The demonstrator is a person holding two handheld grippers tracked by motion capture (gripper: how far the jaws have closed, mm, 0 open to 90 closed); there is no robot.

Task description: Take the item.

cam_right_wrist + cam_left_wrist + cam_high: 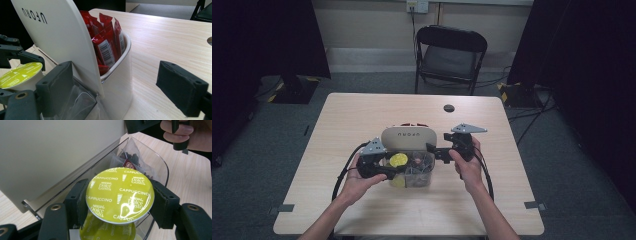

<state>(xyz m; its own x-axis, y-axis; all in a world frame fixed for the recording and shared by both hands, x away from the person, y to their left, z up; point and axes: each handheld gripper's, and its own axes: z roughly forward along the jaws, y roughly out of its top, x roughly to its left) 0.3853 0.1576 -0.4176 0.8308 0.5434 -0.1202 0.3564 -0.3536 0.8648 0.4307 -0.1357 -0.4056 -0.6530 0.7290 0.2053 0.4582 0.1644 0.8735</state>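
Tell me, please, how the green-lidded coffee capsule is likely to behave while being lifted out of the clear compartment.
The capsule is probably stiff and light. The left gripper clamps its round rim, so it might pivot or slip. Its glossy foil lid looks easily dented.

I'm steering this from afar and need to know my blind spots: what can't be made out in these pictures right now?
- Capsule body, left gripper view: its own green foil lid hides it.
- Second capsule below: covered by the held one and cut off by the bottom edge.
- Red sachets, right gripper view: the white lid and the holder's wall hide their lower parts.
- Clear bin contents, high view: too small to tell.
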